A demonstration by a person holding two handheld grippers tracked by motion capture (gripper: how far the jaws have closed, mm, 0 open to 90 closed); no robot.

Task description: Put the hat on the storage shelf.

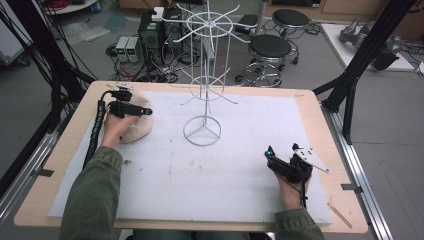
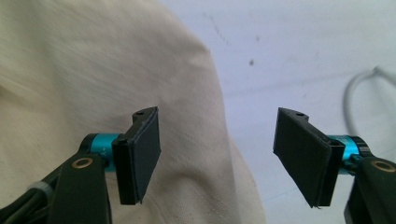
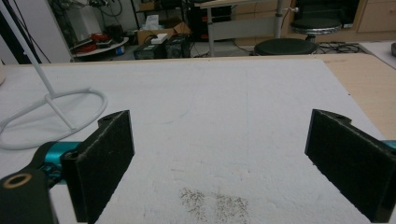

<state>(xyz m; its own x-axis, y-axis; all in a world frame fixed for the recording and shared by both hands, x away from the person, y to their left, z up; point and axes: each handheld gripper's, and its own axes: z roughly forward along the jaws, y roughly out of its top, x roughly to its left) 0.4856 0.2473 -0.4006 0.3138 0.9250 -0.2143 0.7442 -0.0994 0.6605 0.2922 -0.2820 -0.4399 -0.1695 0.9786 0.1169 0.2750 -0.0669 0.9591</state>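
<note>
Item: cream cloth hat (image 1: 136,125), lying flat on the white mat (image 1: 240,190) to the left of the wire rack (image 1: 202,131), near but not touching the rack's ring base.

Left gripper (image 1: 145,111): held over the hat on the side facing the rack. In the left gripper view (image 2: 217,154) its jaws stand wide apart, one above the cloth, the other past the hat's edge above the bare mat; nothing is between them.

Right gripper (image 1: 272,156): resting low on the mat, well to the right of the rack and nearer the person. In the right gripper view (image 3: 219,163) its jaws are spread wide and hold nothing.

Step in hand, as judged: the approach to the hat, before any grasp.

Next move calls for: lowering the left jaws so they straddle the hat's edge, then closing on a fold of cloth firm enough to lift, presumably toward a rack arm.
</note>
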